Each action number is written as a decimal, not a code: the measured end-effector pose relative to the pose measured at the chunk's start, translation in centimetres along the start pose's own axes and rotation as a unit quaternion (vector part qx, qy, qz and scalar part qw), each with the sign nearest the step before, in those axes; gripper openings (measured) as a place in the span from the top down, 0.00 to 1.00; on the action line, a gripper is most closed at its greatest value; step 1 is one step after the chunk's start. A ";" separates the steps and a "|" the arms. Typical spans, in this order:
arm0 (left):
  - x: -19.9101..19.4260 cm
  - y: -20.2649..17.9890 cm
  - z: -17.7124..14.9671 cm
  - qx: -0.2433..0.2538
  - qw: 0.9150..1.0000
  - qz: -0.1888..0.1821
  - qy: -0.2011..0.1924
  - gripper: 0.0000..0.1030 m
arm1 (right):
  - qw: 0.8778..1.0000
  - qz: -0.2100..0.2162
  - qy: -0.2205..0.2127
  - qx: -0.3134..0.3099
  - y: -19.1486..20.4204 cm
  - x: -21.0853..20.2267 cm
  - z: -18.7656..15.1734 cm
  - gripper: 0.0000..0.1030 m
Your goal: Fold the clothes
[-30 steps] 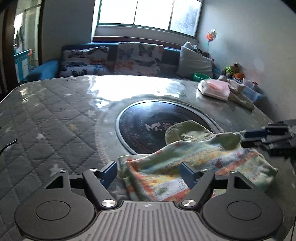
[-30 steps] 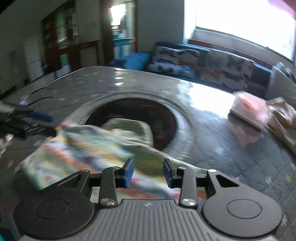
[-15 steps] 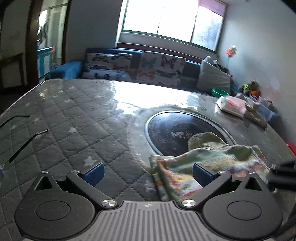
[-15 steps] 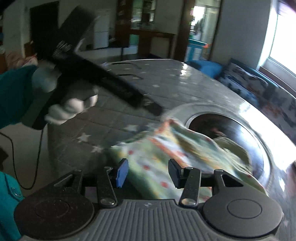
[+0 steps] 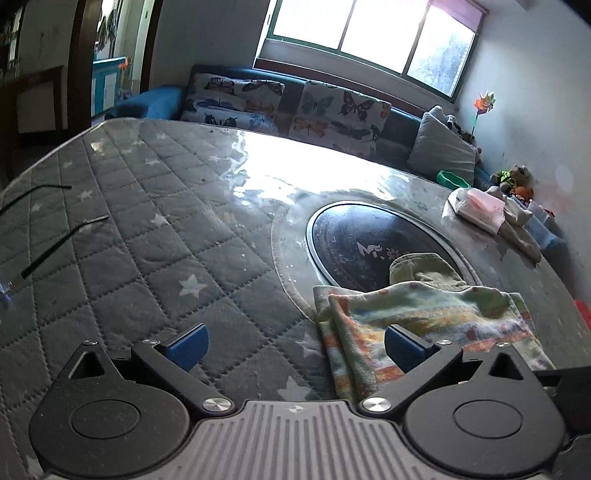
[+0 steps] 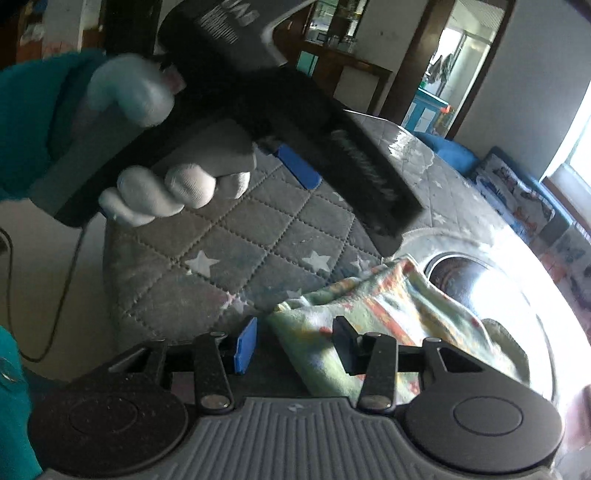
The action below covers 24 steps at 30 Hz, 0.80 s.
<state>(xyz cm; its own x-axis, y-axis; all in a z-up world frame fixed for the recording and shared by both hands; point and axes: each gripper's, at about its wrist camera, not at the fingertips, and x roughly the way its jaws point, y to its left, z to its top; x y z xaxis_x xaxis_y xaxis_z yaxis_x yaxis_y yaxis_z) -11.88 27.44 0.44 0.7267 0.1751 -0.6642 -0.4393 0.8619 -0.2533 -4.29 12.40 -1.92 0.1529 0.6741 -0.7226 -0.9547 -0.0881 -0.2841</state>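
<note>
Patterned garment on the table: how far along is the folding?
Done: the patterned garment lies doubled over in layers on the quilted table. In hand: nothing; the left gripper stands wide open, and the right gripper, jaws closing, straddles the garment's near corner without pinching. Left: probably another fold, then stacking.

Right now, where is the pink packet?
In the left wrist view, the pink packet lies at the table's far right edge, on a beige cloth, beyond the dark round inset.

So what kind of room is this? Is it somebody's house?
Most likely a living room in a home: a sofa with butterfly cushions under a big window, soft toys in the corner, and a quilt-covered table.
</note>
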 end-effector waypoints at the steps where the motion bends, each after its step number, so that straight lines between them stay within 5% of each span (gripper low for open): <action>1: 0.1 0.1 0.0 -0.006 1.000 -0.003 0.003 0.00 | 1.000 -0.002 0.001 -0.002 0.1 0.1 0.0 0.63; 10: 0.7 0.0 0.1 -0.052 0.998 -0.023 0.029 0.00 | 0.999 0.013 -0.007 0.045 -1.1 0.0 0.3 0.85; 16: 1.2 0.6 0.3 -0.106 0.992 -0.031 0.054 0.00 | 0.991 0.039 -0.031 0.125 -3.6 -1.3 0.1 0.88; 24: 2.1 2.0 0.3 -0.226 0.966 -0.077 0.095 0.00 | 0.978 0.044 -0.078 0.190 -6.5 -3.8 -0.3 0.89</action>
<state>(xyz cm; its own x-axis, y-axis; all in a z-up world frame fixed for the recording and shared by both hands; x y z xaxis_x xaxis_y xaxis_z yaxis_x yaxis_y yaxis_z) -11.06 29.69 -1.23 0.7113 -0.0664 -0.6997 -0.5498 0.5677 -0.6128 1.45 10.18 2.47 0.0526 0.7821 -0.6210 -0.9928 0.1080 0.0520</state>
